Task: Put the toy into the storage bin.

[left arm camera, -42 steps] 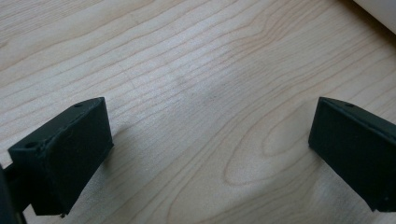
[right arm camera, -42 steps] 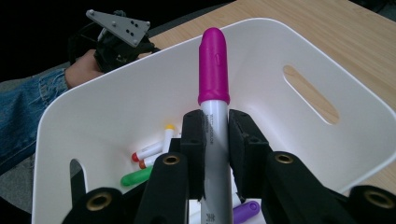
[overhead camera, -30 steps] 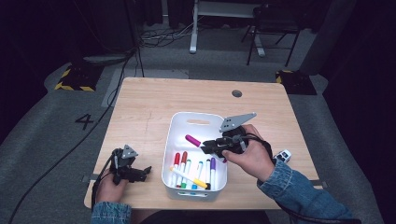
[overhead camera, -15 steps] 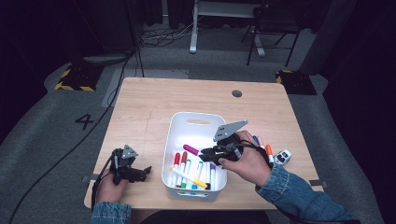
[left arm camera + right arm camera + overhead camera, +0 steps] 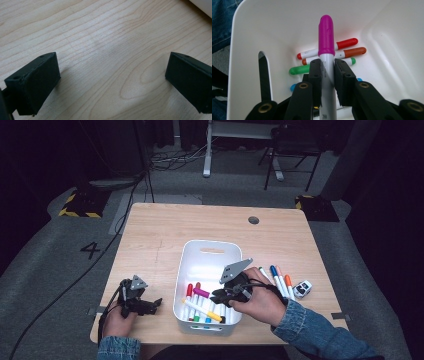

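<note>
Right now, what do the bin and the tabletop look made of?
Bin: looks like white moulded plastic, semi-gloss, going by its rounded corners, cut-out handle and soft sheen. Tabletop: pale wood or wood-look laminate, matte; grain lines show in the left gripper view, but which one is unclear.

We read one clear sign: a dark numeral "4" marked on the grey floor (image 5: 45, 270) to the left of the table (image 5: 165, 235) in the high view. In the right gripper view, the white barrel of the magenta-capped marker (image 5: 326, 62) carries a line of small grey print and a mark lower down, but we find both too small and blurred to read. The yellow-and-black striped marking (image 5: 77, 210) on the floor carries no lettering that we can make out.
</note>
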The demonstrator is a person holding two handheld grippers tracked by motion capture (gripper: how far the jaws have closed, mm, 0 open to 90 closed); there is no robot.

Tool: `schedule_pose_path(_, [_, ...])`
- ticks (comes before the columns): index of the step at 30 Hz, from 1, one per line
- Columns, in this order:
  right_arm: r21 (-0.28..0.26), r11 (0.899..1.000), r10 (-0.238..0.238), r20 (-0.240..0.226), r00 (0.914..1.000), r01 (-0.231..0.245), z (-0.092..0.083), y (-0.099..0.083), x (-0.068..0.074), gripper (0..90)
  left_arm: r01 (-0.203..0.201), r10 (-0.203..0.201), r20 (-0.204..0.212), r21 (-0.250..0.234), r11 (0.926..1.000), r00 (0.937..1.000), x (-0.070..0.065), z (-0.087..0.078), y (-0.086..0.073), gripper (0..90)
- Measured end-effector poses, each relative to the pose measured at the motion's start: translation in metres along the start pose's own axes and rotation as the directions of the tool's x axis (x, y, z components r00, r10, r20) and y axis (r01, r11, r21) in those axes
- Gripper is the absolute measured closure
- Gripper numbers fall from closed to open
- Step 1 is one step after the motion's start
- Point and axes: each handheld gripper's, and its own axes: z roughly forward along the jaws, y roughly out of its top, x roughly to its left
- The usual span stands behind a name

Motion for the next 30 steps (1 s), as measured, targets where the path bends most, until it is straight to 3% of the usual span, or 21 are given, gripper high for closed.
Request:
schedule_pose_path(5, [0.042, 0.999, -0.018, -0.02, 0.9996, 0.019, 0.005, 0.001, 0.006, 75.3, 0.0, 0.0, 0.0, 0.0, 1.0, 1.0, 0.0, 0.0, 0.0, 0.0])
schedule_pose_path(7, [0.037, 0.999, -0.006, -0.043, 0.999, 0.008, 0.006, 0.001, 0.007, 67.1, 0.0, 0.0, 0.0, 0.0, 1.0, 1.0, 0.0, 0.0, 0.0, 0.0])
schedule_pose_path(10, [0.005, 1.0, -0.002, -0.036, 0.9994, 0.002, 0.004, 0.002, 0.007, 56.1, 0.0, 0.0, 0.002, 0.001, 1.0, 1.0, 0.0, 0.0, 0.0, 0.0])
schedule_pose_path(17, [-0.06, 0.998, -0.012, 0.009, 0.9999, 0.012, -0.012, 0.005, 0.0, 53.9, -0.001, 0.001, 0.001, 0.0, 1.0, 1.0, 0.0, 0.0, 0.0, 0.0])
schedule_pose_path(30, [-0.138, 0.988, 0.073, 0.084, 0.9938, -0.061, -0.046, -0.006, -0.024, 53.7, 0.0, 0.0, 0.002, 0.001, 1.0, 1.0, 0.0, 0.0, 0.0, 0.0])
